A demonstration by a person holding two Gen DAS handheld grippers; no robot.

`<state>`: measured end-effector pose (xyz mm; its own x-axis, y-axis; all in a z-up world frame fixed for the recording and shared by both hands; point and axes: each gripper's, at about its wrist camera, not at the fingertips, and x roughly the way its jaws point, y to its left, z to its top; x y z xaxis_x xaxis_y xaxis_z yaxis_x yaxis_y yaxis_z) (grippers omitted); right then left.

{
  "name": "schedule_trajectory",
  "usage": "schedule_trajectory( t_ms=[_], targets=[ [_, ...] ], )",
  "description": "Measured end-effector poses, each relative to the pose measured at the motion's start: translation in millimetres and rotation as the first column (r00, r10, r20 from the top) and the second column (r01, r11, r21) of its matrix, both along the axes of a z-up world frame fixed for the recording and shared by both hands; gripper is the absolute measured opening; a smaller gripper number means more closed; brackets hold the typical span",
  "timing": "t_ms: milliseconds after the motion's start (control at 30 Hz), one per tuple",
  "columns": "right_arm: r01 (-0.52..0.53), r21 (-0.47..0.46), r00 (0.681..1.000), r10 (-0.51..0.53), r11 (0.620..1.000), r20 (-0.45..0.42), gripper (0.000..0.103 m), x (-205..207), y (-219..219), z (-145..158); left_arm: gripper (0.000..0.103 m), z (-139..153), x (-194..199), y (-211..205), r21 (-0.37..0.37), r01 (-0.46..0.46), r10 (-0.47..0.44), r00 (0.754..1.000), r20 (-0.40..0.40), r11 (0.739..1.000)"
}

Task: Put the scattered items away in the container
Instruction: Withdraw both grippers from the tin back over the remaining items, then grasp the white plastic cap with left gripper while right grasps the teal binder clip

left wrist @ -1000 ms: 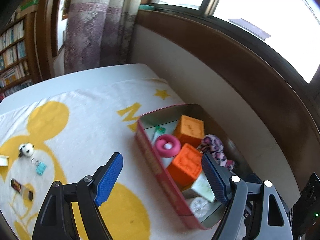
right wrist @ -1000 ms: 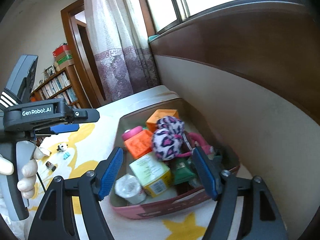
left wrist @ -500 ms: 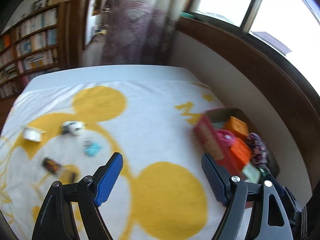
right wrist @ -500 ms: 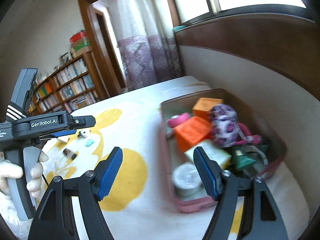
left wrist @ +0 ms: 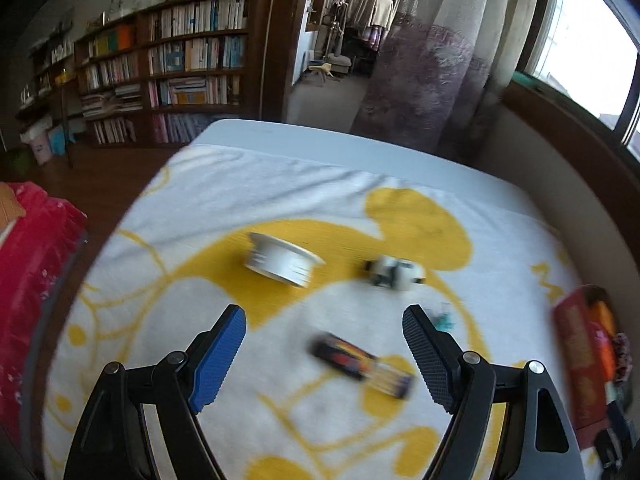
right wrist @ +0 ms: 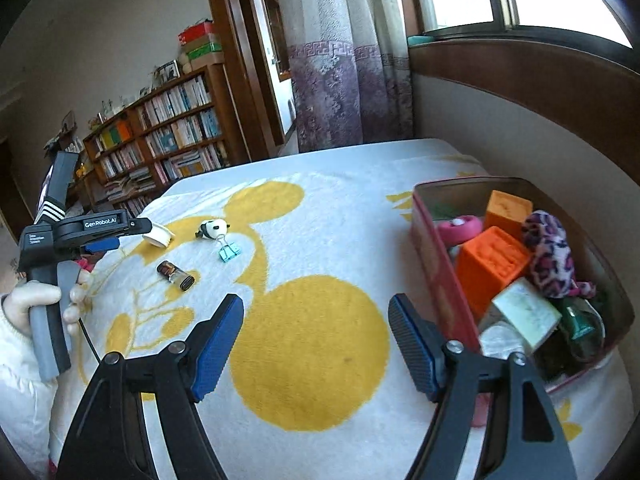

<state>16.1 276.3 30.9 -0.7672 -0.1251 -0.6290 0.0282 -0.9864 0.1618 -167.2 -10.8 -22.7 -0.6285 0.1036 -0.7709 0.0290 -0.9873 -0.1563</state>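
The little dark bottle lies flat on the white and yellow blanket, just past the tips of your left gripper. It sits between the two jaws but a bit toward the right one. Its long side runs at a slant, from the far left to the near right. So I think you need to twist your wrist a little, so the jaws close across its thin side and not along its length.

Your left gripper's jaws are wide apart and hold nothing. Your left hand is much nearer to the bottle than your right.

A bit farther out lie a white cap, a toy panda and a small teal clip.

Your right gripper is also wide apart and empty. It hangs over a big yellow spot, well apart from the bottle. The pink tin is on the right side of the bed, already quite full of toys.
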Motion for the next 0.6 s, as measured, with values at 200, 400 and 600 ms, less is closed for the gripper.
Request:
schedule_trajectory(
  t_ms=[200,400,600],
  targets=[
    [-0.011,0.016,1.0,0.011,1.0,0.026,0.078,-9,-12,-3,0.082,-22,-22,-3,-0.141,0.076,-0.075,0.997,0.014,0.987],
    [-0.02,0.021,0.999,0.019,1.0,0.05,0.078,-16,-16,-7,0.082,-34,-44,-8,-0.167,0.07,-0.067,0.998,0.019,0.983],
    [-0.039,0.032,0.997,0.037,0.999,0.062,0.078,-25,-25,-7,0.082,-45,-60,-9,-0.168,0.075,-0.069,0.997,0.041,0.983]
  ],
)
